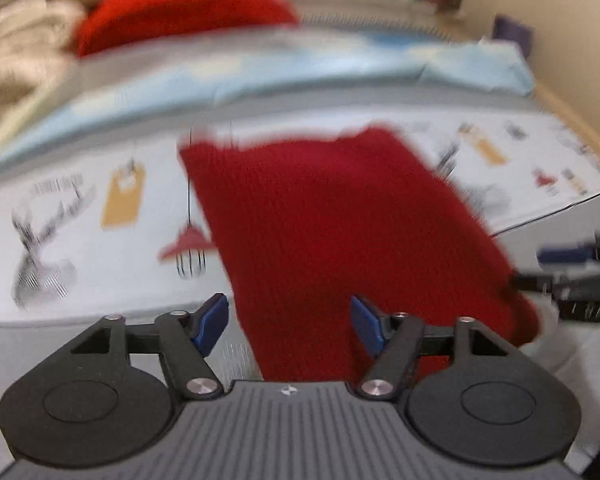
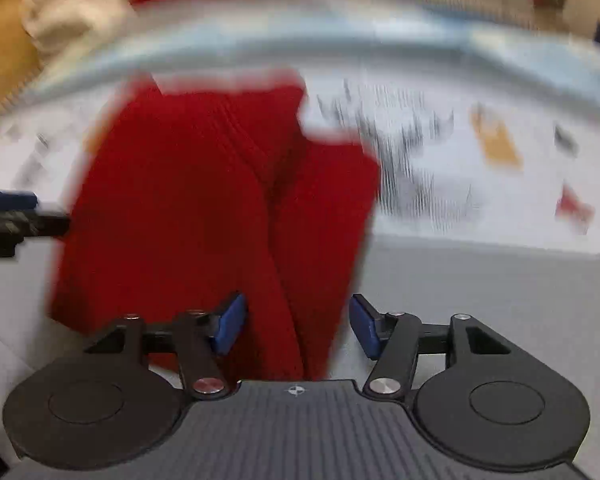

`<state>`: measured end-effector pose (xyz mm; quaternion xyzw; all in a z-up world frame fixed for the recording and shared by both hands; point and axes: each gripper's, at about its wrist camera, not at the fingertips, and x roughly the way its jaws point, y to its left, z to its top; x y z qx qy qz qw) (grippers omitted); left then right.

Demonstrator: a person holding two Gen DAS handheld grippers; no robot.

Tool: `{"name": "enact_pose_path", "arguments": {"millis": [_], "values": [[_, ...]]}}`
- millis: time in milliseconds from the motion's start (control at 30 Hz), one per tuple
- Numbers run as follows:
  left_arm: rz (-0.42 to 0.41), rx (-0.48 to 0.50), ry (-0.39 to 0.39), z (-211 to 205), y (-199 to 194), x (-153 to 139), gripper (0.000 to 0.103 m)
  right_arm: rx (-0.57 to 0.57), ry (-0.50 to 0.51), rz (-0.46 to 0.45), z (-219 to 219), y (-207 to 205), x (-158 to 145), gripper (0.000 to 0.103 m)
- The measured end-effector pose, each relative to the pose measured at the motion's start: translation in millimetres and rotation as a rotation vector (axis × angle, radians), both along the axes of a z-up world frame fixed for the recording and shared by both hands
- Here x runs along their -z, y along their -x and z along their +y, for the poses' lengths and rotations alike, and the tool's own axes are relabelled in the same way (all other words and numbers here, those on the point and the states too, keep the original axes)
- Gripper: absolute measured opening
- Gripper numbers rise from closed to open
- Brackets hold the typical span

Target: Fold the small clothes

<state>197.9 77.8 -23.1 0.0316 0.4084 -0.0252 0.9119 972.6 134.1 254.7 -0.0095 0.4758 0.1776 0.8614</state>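
Note:
A small dark red knitted garment (image 1: 340,220) lies on a white printed cloth (image 1: 80,220) and reaches down between the blue pads of my left gripper (image 1: 290,324), which is open over its near edge. In the right wrist view the same garment (image 2: 204,208) shows a lengthwise fold, and my right gripper (image 2: 296,324) is open around its near end. Neither gripper pinches the fabric. The right gripper also shows at the right edge of the left wrist view (image 1: 580,276), and the left gripper at the left edge of the right wrist view (image 2: 8,216). Both views are blurred.
A light blue cloth (image 1: 340,68) lies behind the printed cloth. Further back are a bright red garment (image 1: 180,12) and a beige pile of clothes (image 1: 12,52). A grey surface (image 2: 500,300) shows in front of the printed cloth. A beige wall (image 1: 572,40) stands at right.

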Motion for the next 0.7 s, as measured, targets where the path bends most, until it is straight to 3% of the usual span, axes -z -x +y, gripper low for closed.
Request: {"name": "enact_pose_path", "arguments": {"millis": [33,100,200,333,533,633,700], "values": [[-0.032,-0.002,-0.013,-2.2,9.9,-12.8,0.085,-0.019,-0.02,-0.085,-0.4,8.6,-21.9,0.06],[-0.106,-0.015,-0.039,-6.2,33.0,-39.3,0.087,-0.023,-0.009,-0.235,-3.5,31.0,-62.5,0.076],[-0.209,-0.018,0.001,-13.0,75.3,-70.4,0.088,0.035,-0.024,-0.357,-14.7,70.9,-106.8,0.097],[-0.334,-0.024,0.104,-20.8,142.8,-87.8,0.088,0.066,-0.061,-0.435,-27.7,124.8,-125.4,0.098],[-0.403,-0.067,0.081,-40.6,230.1,-83.2,0.089,0.169,-0.078,-0.47,-44.8,210.2,-109.2,0.098],[-0.371,-0.079,0.084,-40.6,256.9,-70.4,0.091,0.183,-0.059,-0.447,-49.1,237.8,-101.4,0.098],[-0.305,-0.114,0.072,-40.1,259.0,-61.9,0.092,0.193,-0.077,-0.502,-51.5,249.4,-109.4,0.1]]}}
